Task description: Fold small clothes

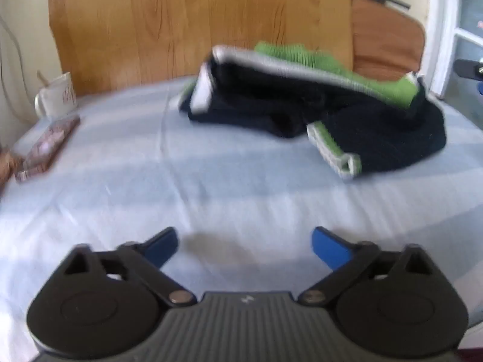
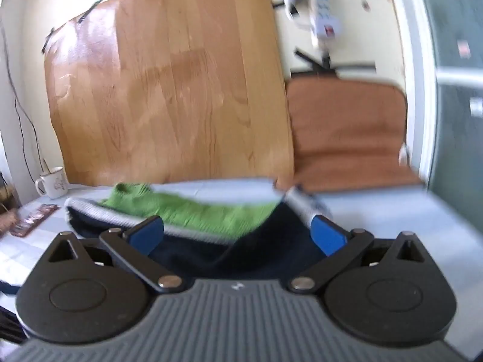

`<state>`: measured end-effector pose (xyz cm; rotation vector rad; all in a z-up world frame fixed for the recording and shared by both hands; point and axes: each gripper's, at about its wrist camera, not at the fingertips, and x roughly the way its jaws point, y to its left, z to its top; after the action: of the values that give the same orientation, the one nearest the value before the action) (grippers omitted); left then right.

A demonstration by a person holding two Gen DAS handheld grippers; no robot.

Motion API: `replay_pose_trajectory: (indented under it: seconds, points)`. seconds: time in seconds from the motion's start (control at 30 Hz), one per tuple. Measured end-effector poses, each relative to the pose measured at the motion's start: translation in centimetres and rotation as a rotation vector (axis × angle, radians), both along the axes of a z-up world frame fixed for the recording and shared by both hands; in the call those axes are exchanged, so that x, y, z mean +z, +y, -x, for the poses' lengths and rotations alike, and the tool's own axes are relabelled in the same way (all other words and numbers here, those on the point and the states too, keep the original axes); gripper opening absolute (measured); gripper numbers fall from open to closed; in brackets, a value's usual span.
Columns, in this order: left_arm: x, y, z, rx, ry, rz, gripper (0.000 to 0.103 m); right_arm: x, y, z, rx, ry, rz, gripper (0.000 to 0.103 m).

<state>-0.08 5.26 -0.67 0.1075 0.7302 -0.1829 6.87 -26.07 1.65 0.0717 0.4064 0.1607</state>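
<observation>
A small knit garment (image 1: 317,102), dark navy with a green panel and pale grey ribbed trim, lies in a rumpled heap on the far right part of the table (image 1: 151,187), which is covered with a light blue cloth. In the left wrist view one grey-edged cuff or hem sticks out toward the near side of the heap, and a grey-trimmed edge arches up at the far left of it. Both views are blurred, so finer detail of the folds cannot be told.

The left gripper (image 1: 244,246) hangs over bare cloth, well apart from the garment, its jaws wide apart and holding nothing. The right gripper (image 2: 237,232) is close over the near edge of the garment, its jaws also apart, with navy fabric showing between them; whether either blue pad touches the knit cannot be told.

By the look of it, folding proper has not begun: the garment is bunched, not flat. The step in hand seems to be reaching in to take hold. The next move probably calls for the right jaws to close on an edge or corner while the left gripper travels right and far to catch another edge, so the piece can be drawn out flat.

At the far left stand a white mug (image 1: 55,95) and a patterned flat case (image 1: 48,147), clear of the work.
</observation>
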Motion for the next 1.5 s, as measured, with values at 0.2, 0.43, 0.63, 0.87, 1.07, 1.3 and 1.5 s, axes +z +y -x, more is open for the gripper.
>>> replay_pose_trajectory:
  seconds: [0.2, 0.43, 0.63, 0.87, 1.07, 1.3, 1.5]
  points:
    - [8.7, 3.4, -3.3, 0.023, -0.356, -0.085, 0.100, 2.2, -2.2, -4.6, 0.084, -0.057, 0.123, 0.103]
    - [10.1, 2.0, -14.6, -0.130, -0.426, -0.211, 0.089, 2.3, -0.3, -11.9, 0.371, 0.103, 0.079, 0.103]
    - [6.5, 2.0, -19.2, -0.330, -0.343, -0.161, 0.078, 0.4, 3.5, -16.1, 0.645, 0.196, 0.117, 0.103]
    - [2.1, 1.0, -19.6, -0.540, -0.273, -0.155, 0.075, -2.8, 6.9, -19.1, 0.814, 0.323, 0.165, 0.103]
    - [0.4, 0.2, -19.1, -0.615, -0.235, -0.126, 0.066, -5.1, 4.9, -22.0, 0.825, 0.479, 0.074, 0.103]
    - [1.1, 1.1, -18.6, -0.615, -0.252, -0.195, 0.081, -4.4, 4.5, -20.8, 0.860, 0.455, -0.003, 0.036]
    - [1.5, 1.8, -18.9, -0.604, -0.267, -0.224, 0.087, -2.2, 0.9, -18.7, 0.773, 0.285, -0.107, 0.013]
